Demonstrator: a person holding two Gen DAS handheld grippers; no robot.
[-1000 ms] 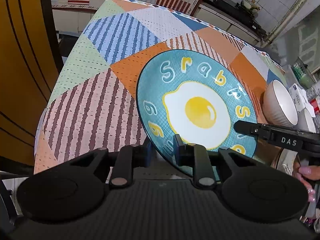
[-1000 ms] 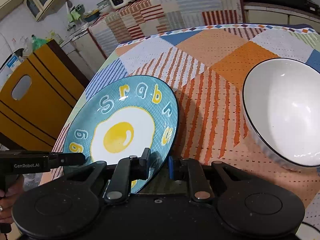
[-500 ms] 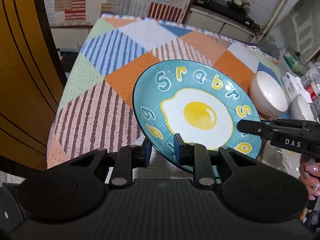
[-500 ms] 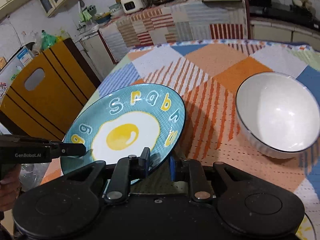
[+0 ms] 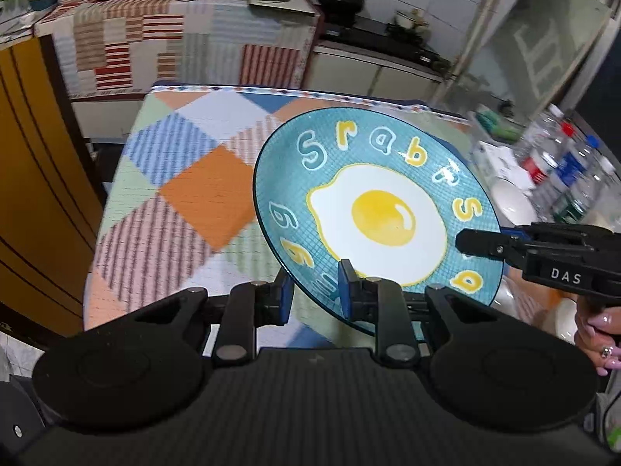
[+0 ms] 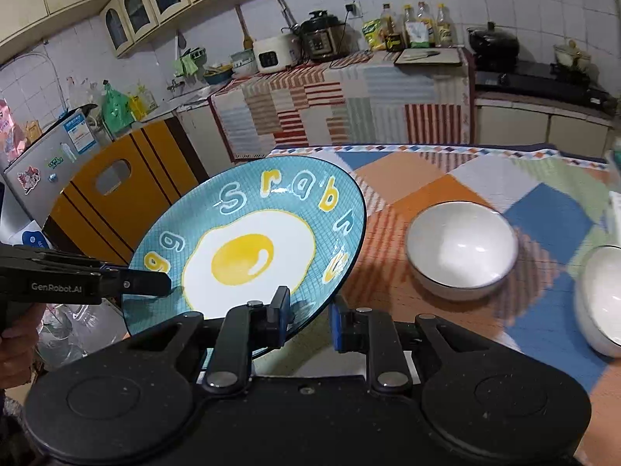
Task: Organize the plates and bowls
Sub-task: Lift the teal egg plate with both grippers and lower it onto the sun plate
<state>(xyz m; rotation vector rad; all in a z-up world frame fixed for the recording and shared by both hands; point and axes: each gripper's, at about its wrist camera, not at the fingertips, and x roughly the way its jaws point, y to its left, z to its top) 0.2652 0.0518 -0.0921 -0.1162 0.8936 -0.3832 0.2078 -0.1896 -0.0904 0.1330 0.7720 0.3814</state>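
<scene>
Seemingly both the left gripper and right gripper clench the tilted egg plate by its rim; uneven pulling could slip it onto the bowl ahead.

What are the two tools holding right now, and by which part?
Both hold the round teal fried-egg plate by its rim: the left tool clamps the near edge, the right tool the opposite edge. The plate is lifted and tilted above the patchwork tablecloth.
</scene>
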